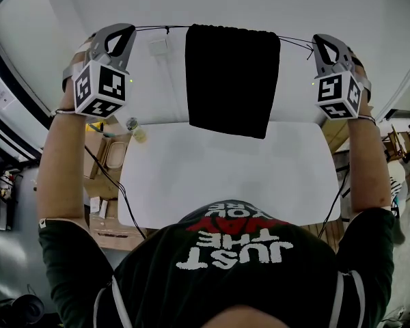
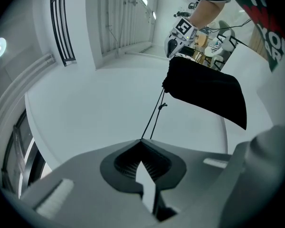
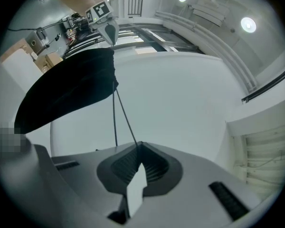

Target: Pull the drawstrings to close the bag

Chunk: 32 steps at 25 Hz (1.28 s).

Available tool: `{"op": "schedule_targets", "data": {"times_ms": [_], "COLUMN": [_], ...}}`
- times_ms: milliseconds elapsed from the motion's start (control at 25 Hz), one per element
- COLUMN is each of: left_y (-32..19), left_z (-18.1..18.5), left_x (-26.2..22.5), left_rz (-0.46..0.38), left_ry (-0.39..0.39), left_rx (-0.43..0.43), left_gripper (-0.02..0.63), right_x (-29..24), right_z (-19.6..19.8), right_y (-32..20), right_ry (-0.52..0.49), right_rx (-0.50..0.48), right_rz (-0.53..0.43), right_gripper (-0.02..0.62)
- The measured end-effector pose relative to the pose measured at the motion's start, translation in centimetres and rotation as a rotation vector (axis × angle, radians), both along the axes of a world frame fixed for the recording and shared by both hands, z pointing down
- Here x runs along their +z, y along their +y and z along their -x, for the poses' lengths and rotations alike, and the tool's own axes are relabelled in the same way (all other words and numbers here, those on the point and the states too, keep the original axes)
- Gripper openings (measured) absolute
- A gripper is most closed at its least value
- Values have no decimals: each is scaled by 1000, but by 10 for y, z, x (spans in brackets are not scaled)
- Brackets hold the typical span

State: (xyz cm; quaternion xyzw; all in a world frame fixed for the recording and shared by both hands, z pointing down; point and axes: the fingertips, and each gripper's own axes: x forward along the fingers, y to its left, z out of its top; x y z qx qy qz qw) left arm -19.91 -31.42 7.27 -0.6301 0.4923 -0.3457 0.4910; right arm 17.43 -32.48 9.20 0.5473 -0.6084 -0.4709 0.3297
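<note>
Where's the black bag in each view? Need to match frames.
Head view: black bag at top centre, hanging from its top edge.
Left gripper view: right of centre, in the upper half.
Right gripper view: left of centre, in the upper half.
Shared landmark: the drawstrings running out from the bag's mouth.

Black cloth bag (image 1: 232,80): hangs in the air, mouth uppermost, body flat and straight, above the white table (image 1: 212,183). Thin black drawstrings (image 1: 154,27): taut, running out sideways from both top corners.

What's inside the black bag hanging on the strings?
You can only see the outside of the black bag, hanging from its strings. The dark cloth covers whatever is inside, if anything is.
</note>
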Motion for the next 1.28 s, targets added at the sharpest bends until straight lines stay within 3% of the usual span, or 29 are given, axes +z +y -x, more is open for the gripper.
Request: {"op": "schedule_targets", "data": {"times_ms": [1280], "left_y": [-16], "left_z": [19], "left_x": [14], "left_rz": [48], "left_ry": [-18], "left_rx": [-54], "left_gripper": [0], "right_x": [2], "right_z": [-15], "right_y": [-10], "right_ry": [6], "right_rx": [23], "right_rz": [9], "right_gripper": [5]}}
